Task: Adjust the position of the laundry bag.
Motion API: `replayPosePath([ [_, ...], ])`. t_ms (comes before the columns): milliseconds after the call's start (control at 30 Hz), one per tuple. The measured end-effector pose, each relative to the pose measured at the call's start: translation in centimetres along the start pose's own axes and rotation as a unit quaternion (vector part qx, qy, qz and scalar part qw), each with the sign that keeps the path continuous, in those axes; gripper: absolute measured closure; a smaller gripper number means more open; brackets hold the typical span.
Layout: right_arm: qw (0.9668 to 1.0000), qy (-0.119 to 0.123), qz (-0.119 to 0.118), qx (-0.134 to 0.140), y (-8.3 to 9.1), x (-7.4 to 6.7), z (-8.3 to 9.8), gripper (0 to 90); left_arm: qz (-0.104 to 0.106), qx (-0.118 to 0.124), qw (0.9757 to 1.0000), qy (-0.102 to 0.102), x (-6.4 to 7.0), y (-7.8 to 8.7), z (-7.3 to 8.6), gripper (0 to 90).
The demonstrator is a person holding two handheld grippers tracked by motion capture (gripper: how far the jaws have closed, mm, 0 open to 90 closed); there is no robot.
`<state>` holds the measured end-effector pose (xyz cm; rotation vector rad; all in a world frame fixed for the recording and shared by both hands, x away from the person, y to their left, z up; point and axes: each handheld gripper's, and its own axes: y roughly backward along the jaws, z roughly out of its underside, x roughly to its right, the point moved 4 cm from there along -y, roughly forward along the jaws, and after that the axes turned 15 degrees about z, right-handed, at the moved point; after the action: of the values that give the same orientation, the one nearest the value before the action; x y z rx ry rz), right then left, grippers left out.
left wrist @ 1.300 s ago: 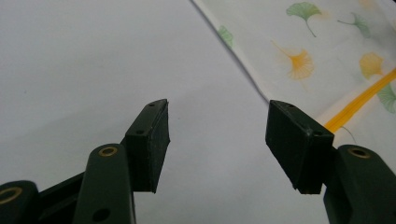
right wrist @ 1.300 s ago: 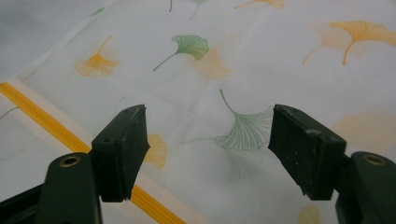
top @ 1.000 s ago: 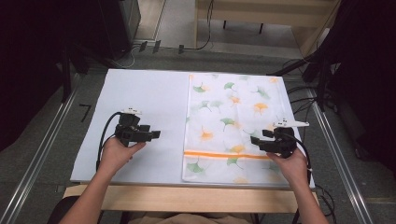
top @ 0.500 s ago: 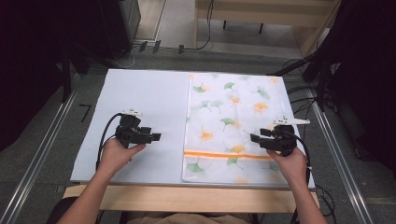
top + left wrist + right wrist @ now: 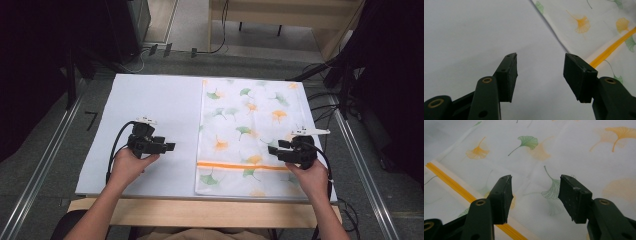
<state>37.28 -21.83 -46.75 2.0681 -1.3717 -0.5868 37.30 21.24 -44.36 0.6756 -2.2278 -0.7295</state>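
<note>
White cotton-like cloth (image 5: 252,132), printed with green and orange ginkgo leaves and crossed near its front end by one orange stripe, lies flat as a long rectangle on the right half of the pale grey worktop (image 5: 155,100). High view: the whole layout, with a person's forearms entering from below, the left claw (image 5: 169,146) over bare worktop just left of the cloth's long edge, and the right claw (image 5: 274,148) over the cloth near its right edge, just behind the stripe. Both point inward, toward each other. Black cables trail from each tool; the right one carries a light three-cornered plate.

Left gripper view: matt black, blocky pads (image 5: 509,75) stand apart with nothing between them; smooth worktop lies below, and the cloth's hemmed edge runs diagonally beyond the far pad, the stripe visible past it.

Right gripper view: the left claw's jaws have just been closing slightly, as have this claw's, yet these pads (image 5: 574,197) too stand well apart and grip nothing. Beneath them the fabric shows fine leaf veins, faint show-through of paler prints, and soft low wrinkles that the high view does not resolve.
</note>
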Motion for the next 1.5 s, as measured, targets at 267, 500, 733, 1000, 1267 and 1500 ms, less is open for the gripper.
replayPosePath([
  [267, 1.0000, 0.003, 0.005, -0.002, 0.1, 0.2, 0.3, 45.4, 0.013, 0.002, 0.9999, 0.001, 0.7, -0.9, -0.5, 44.4],
  [500, 0.9999, -0.002, 0.013, -0.002, 0.3, 0.5, 0.4, 45.4, 0.021, -0.003, 0.9998, 0.004, 1.1, -1.8, -1.0, 44.7],
  [733, 0.9999, 0.002, 0.016, -0.003, 0.4, 0.4, 0.5, 45.4, 0.031, -0.007, 0.9995, -0.005, 2.3, -3.3, -1.6, 46.4],
  [1000, 0.9998, 0.000, 0.019, -0.002, 0.5, 0.6, 0.6, 45.5, 0.033, -0.037, 0.9986, -0.017, 3.7, -5.1, -1.2, 48.2],
  [1267, 0.9998, 0.001, 0.022, 0.001, 0.7, 0.6, 0.6, 45.6, 0.042, -0.050, 0.9978, -0.006, 4.6, -5.9, -0.1, 48.6],
  [1500, 0.9994, -0.012, 0.032, 0.005, 1.1, 1.4, 0.7, 46.0, 0.044, -0.062, 0.9971, -0.001, 5.6, -6.5, 1.1, 48.6],
])
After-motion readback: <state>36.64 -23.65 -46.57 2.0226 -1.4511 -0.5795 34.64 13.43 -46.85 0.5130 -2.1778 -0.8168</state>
